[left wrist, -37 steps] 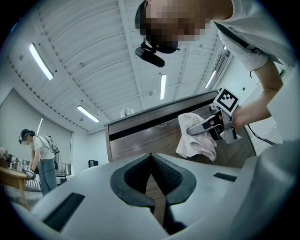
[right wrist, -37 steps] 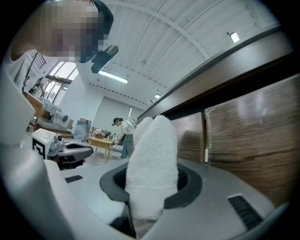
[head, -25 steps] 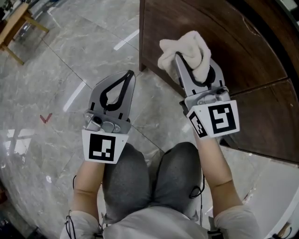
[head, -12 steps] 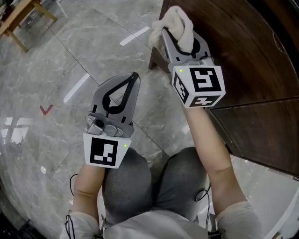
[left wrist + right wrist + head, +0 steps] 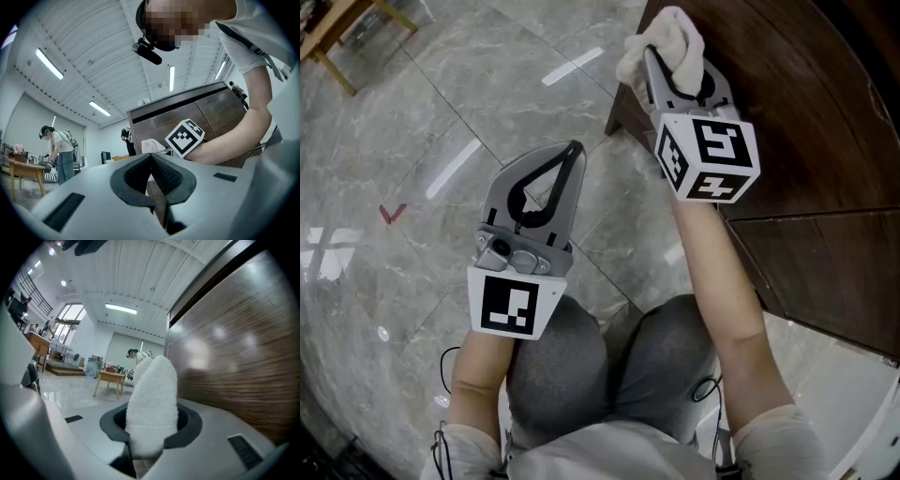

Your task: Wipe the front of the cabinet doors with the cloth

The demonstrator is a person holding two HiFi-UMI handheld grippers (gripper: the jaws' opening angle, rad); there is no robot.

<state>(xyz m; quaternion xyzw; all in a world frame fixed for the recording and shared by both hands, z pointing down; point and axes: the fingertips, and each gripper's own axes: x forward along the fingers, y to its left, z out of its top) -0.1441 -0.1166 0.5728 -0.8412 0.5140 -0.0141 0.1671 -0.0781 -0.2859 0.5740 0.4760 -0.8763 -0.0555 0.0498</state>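
A white cloth [image 5: 667,45] is bunched at the tip of my right gripper [image 5: 652,56], whose jaws are shut on it. It sits against the dark wooden cabinet door [image 5: 787,84] close to the door's left corner. In the right gripper view the cloth [image 5: 152,404] stands up between the jaws, with the cabinet door [image 5: 239,352] filling the right side. My left gripper [image 5: 574,150] hangs over the floor to the left, jaws shut and holding nothing. From the left gripper view its jaws [image 5: 151,157] meet, and the cabinet [image 5: 187,117] and cloth [image 5: 151,145] lie beyond.
Grey marble floor [image 5: 422,141] spreads to the left of the cabinet. A wooden table [image 5: 337,33] stands at the far upper left. A second door panel [image 5: 834,272] lies lower right. My knees [image 5: 609,366] are below the grippers. Other people stand far off [image 5: 58,150].
My right gripper has carried the cloth up the cabinet door and further from me. The left gripper has stayed about where it was.
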